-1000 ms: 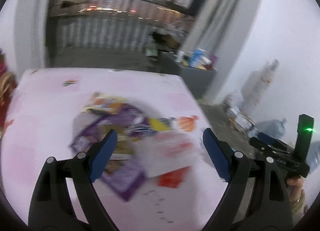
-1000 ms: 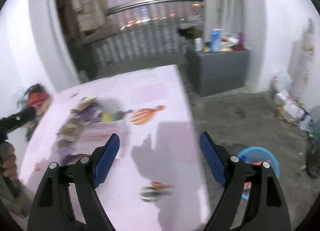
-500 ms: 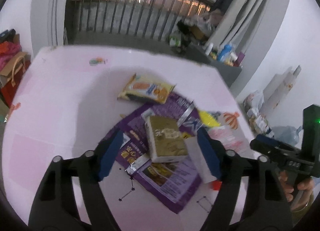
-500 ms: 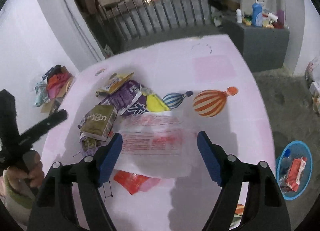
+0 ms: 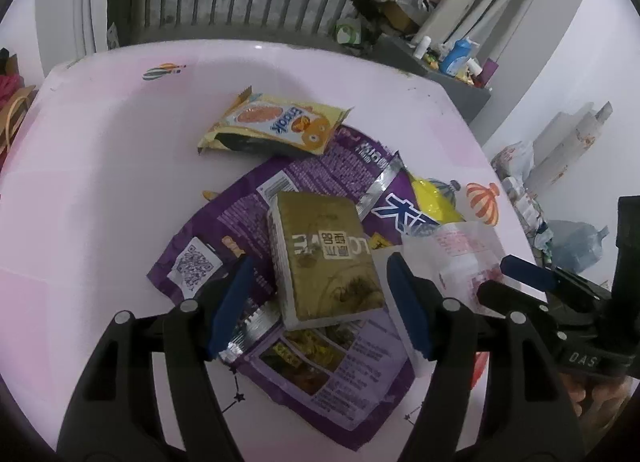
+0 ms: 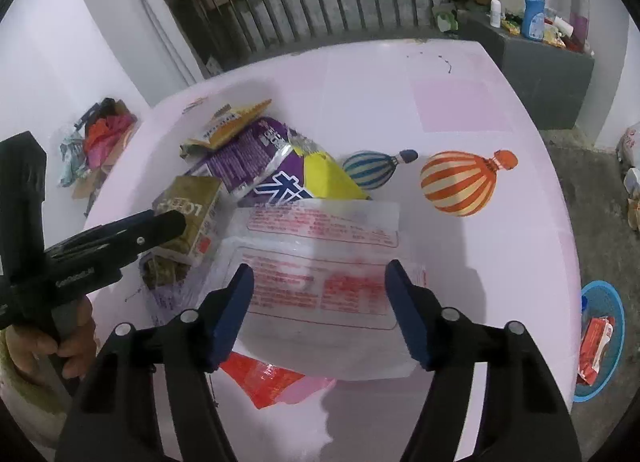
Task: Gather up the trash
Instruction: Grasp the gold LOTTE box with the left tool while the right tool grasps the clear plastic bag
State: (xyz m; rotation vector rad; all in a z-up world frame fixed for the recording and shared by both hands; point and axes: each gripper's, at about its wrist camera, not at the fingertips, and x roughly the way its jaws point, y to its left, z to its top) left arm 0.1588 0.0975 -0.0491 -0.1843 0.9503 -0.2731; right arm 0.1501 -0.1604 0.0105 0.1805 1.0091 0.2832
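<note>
Left wrist view: the left gripper (image 5: pixel 318 302) is spread wide over a gold box (image 5: pixel 324 258) lying on the purple wrapper (image 5: pixel 320 178), nothing gripped. The right gripper (image 6: pixel 320 302) is held open too, above a clear plastic bag (image 6: pixel 320 262) on the pink table (image 6: pixel 460 102).

A pale pink tablecloth (image 6: pixel 460 110) with a darker pink square covers the table, printed with an orange-and-cream striped hot-air balloon (image 6: pixel 460 184) and, just beside it, a smaller teal-striped balloon (image 6: pixel 370 170). Beyond the table's far edge runs a grey metal railing of upright bars (image 6: pixel 340 6). To the right stands a dark grey cabinet (image 6: pixel 548 78) with a blue plastic bottle (image 6: pixel 533 16) and other small containers on top. On the floor at the left lies a heap of red and orange cloth (image 6: pixel 100 138). In the left wrist view a large translucent water jug (image 5: pixel 576 242) sits by the white wall.
</note>
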